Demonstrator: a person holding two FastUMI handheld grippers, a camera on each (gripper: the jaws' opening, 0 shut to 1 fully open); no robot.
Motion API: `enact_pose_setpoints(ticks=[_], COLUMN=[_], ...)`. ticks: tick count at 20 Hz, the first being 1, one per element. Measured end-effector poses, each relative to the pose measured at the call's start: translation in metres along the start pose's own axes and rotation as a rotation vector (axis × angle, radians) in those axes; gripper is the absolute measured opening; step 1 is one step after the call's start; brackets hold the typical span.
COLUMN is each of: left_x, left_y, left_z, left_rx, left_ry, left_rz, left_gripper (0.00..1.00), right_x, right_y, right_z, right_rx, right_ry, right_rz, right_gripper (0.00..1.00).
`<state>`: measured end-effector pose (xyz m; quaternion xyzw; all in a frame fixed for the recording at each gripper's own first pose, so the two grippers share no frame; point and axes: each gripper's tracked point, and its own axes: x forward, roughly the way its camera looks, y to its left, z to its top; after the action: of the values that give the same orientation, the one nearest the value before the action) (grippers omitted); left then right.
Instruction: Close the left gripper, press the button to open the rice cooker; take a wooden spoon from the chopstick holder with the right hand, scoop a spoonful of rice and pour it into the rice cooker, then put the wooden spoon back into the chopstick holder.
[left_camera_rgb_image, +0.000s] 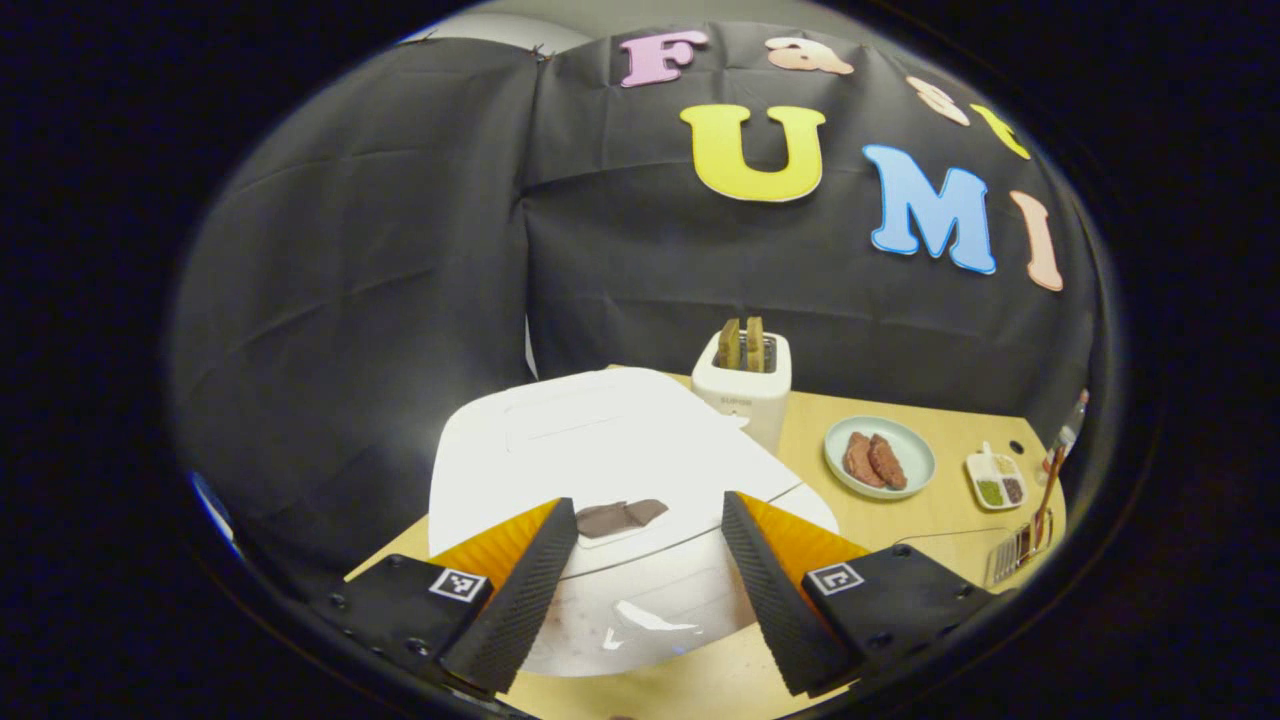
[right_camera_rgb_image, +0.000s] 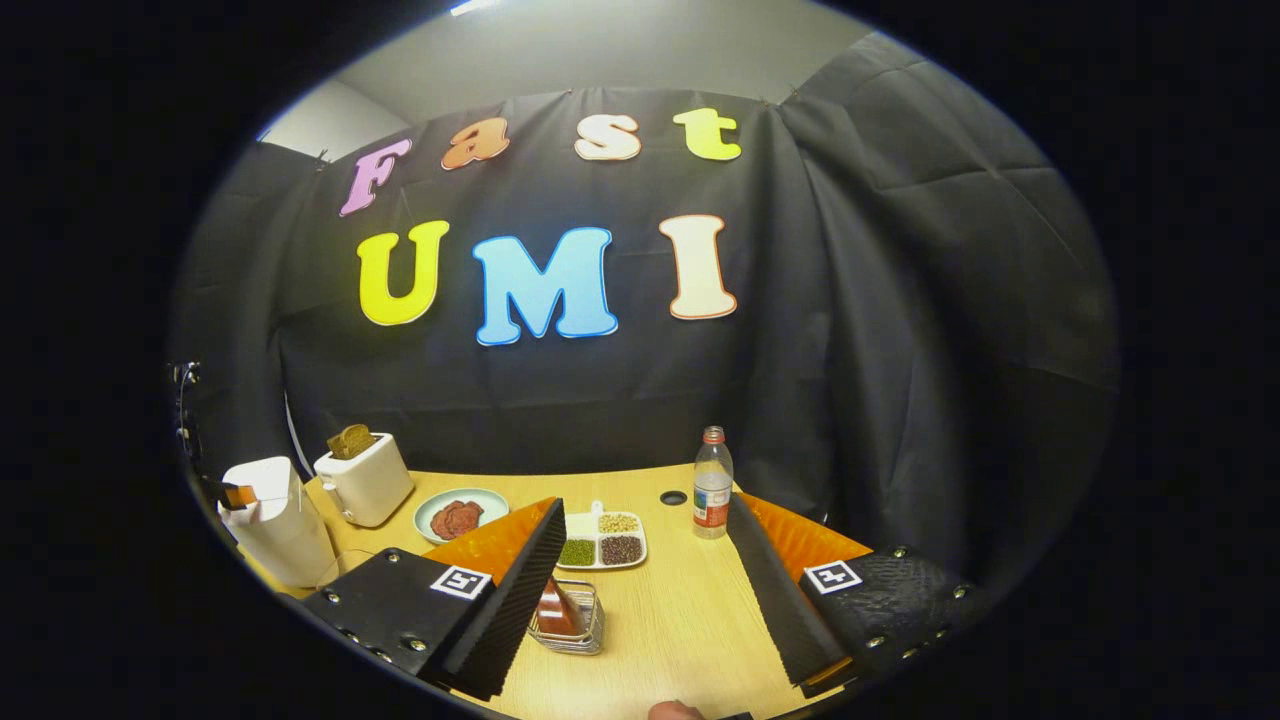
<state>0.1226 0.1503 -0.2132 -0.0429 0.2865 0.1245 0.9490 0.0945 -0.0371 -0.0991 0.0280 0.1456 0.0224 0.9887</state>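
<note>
The white rice cooker (left_camera_rgb_image: 600, 440) sits with its lid down right in front of my left gripper (left_camera_rgb_image: 649, 500). That gripper is open, its fingers on either side of the dark button (left_camera_rgb_image: 620, 517) at the lid's front, above it and not touching. In the right gripper view the rice cooker (right_camera_rgb_image: 275, 530) stands far left. My right gripper (right_camera_rgb_image: 645, 502) is open and holds nothing, above the table. The wire chopstick holder (right_camera_rgb_image: 568, 620) stands just beside its left finger, with the wooden spoon (right_camera_rgb_image: 555, 608) in it. The divided dish (right_camera_rgb_image: 602, 538) of grains lies just beyond.
A white toaster (left_camera_rgb_image: 742, 385) with toast stands behind the cooker. To its right are a plate of meat slices (left_camera_rgb_image: 880, 458), the divided dish (left_camera_rgb_image: 997, 480) and the chopstick holder (left_camera_rgb_image: 1020, 545). A water bottle (right_camera_rgb_image: 711, 484) stands at the back of the wooden table (right_camera_rgb_image: 690, 610).
</note>
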Motion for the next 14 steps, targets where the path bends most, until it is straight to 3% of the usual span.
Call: enact_pose_setpoints(ticks=[1,7,14], left_x=[-0.007,-0.08,-0.169], left_y=[0.001,-0.011,-0.042], left_z=[0.01,0.068,0.113], left_rx=[0.004,0.059,0.037], left_ry=[-0.033,-0.271,-0.518], left_rz=[-0.002,-0.045,-0.147], left_gripper=[1.0,1.0,1.0], right_x=[-0.001,-0.018,-0.045], right_y=[0.005,0.043,0.081], right_z=[0.005,0.04,0.063], right_rx=[-0.001,-0.019,-0.093], right_ry=[-0.009,-0.094,-0.232], right_rz=[0.01,0.081,0.128], right_gripper=[0.98,0.98,0.98])
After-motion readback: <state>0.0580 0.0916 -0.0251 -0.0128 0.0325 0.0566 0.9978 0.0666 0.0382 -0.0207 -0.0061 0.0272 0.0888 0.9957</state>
